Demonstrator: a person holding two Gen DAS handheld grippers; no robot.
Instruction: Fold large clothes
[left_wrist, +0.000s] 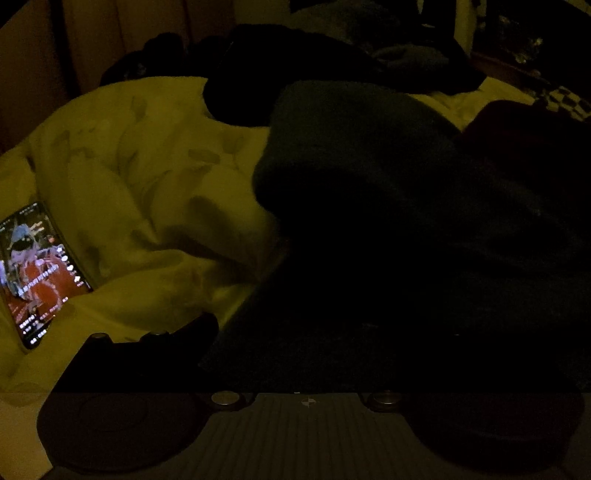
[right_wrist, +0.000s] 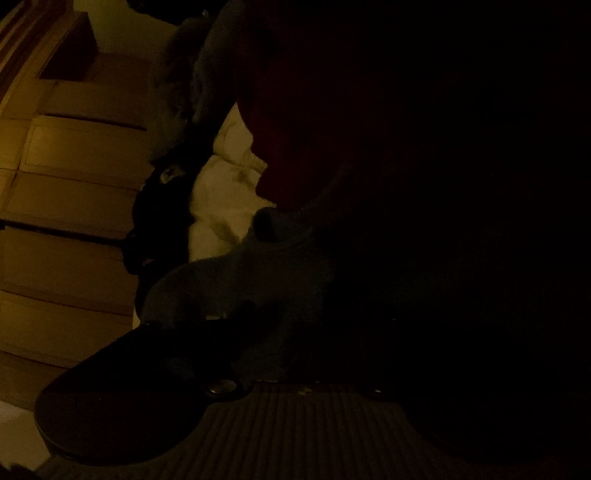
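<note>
Across the bed, a dark garment (left_wrist: 369, 192) is lying bunched over the pale duvet (left_wrist: 147, 166), with more dark clothes (left_wrist: 314, 62) heaped behind it and a lit phone (left_wrist: 37, 273) resting on the duvet at the left edge. The left gripper (left_wrist: 295, 354) is sitting low at the garment's near edge; one finger (left_wrist: 184, 332) is showing against the duvet, the other is lost under the dark cloth, so I cannot tell whether the jaws are pinching fabric or merely lying beside it. From the right wrist view, the right gripper (right_wrist: 295, 332) is pushing into grey-blue cloth (right_wrist: 258, 258) that is folding over its left finger (right_wrist: 166, 343); the rest is black, and its jaw state is likewise not readable. Wooden panelling (right_wrist: 74, 184) is filling the left of that view.

Judging by the rumpled lie, the work is at the stage of taking hold and spreading the garment, not yet folding. The next move is probably calling for a firm pinch on two edges or corners, then lifting and drawing them apart to flatten the cloth, keeping clear of the phone.
</note>
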